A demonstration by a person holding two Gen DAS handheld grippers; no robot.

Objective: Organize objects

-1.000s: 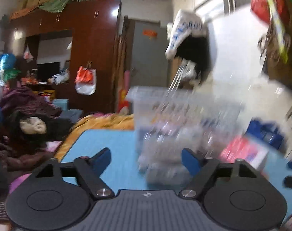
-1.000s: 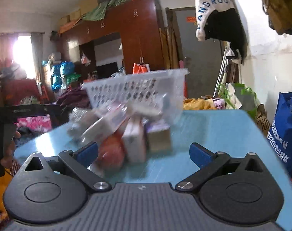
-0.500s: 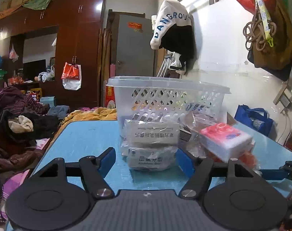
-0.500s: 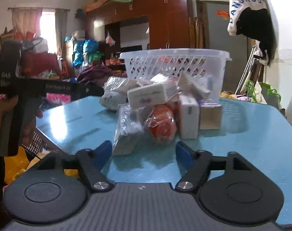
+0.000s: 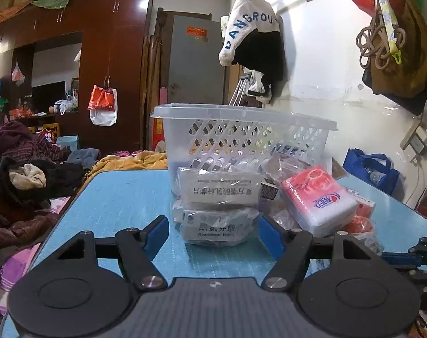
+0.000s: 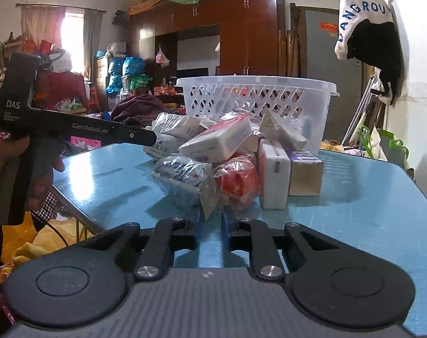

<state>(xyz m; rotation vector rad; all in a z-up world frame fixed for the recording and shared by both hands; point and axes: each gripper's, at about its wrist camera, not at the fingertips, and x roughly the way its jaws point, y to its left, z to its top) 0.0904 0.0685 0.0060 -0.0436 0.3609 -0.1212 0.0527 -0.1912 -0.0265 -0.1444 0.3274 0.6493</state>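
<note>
Basket (image 5: 241,129) at 12 o'clock on blue table (image 5: 123,197), upright, long axis left-right, packets piled at its front. Bagged pill box (image 5: 213,225) lies flat, long axis across left gripper (image 5: 213,232), whose jaws are spread around it, touch unclear. Right gripper (image 6: 210,221): jaws pinching corner of a clear bagged packet (image 6: 185,180) pointing at 6 o'clock.

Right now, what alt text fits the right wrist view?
The right tool is shut on a corner of a clear bag at the near edge of a packet pile on a blue table, before a white basket.
</note>
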